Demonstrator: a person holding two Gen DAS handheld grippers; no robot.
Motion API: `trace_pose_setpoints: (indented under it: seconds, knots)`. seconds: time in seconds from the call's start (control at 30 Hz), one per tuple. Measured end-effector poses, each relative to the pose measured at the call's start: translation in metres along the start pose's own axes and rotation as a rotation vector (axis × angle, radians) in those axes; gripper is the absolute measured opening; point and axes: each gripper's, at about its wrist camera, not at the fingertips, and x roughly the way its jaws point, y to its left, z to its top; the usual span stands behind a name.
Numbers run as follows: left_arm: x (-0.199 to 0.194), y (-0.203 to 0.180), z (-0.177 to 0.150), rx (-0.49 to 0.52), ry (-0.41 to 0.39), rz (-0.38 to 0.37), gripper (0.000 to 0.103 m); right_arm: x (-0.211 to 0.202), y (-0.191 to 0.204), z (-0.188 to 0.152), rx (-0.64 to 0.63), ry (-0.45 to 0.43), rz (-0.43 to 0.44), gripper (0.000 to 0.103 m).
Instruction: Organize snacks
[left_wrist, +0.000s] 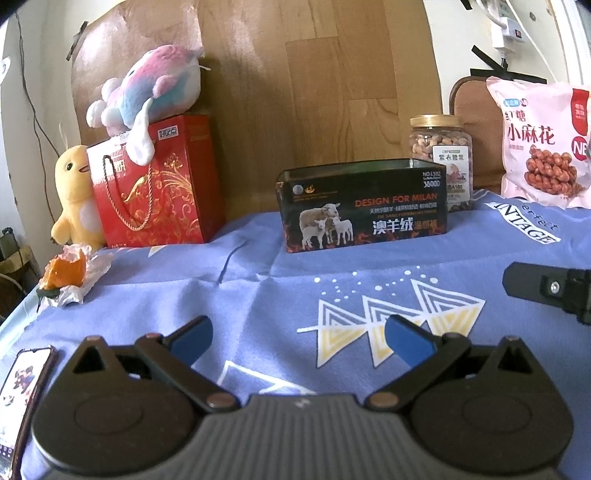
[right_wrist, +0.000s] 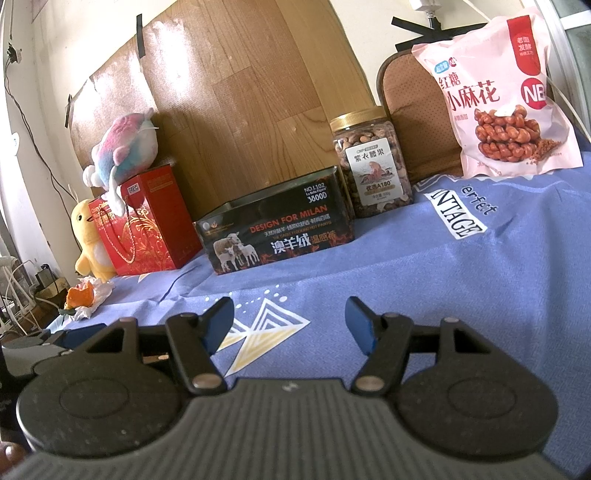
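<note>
Left wrist view is showing you at the very start: your left gripper is hovering low over the blue cloth near its front edge, blue pads spread wide and holding nothing. Right wrist view is telling the same story for your right gripper, tongs gaping, nothing between them, cloth showing through the gap.

Nothing looks sorted yet, as far as I can judge. The black tin is sitting open-topped at the back edge of the cloth, and from here I cannot tell whether anything is lying inside. The nut jar, gold lid on, is standing upright just beside the tin's right end, towards the back right. The pink snack bag is leaning upright at the back right corner, well apart from both grippers.

Over at the back left corner the red gift bag is standing with a plush fish on top and a yellow chick beside it; a crumpled wrapper is lying on the left edge.

So you are looking at the whole job ahead: jar and bag both waiting, probably heading for that tin, neither one touched.
</note>
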Motion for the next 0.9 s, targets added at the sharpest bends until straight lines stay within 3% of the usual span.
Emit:
trace_pose_setpoints:
  seconds: [0.6,0.9]
  knots:
    - [-0.0018,-0.0029,-0.0005,0.014,-0.005,-0.002,0.103,-0.0009,0.0,0.0015,0.003,-0.005,0.001,0.069]
    - [-0.0014,0.0057,0.0039,-0.014,0.049,-0.011,0.103,-0.0033,-0.0001,0.0009,0.026,0.019,-0.017,0.069]
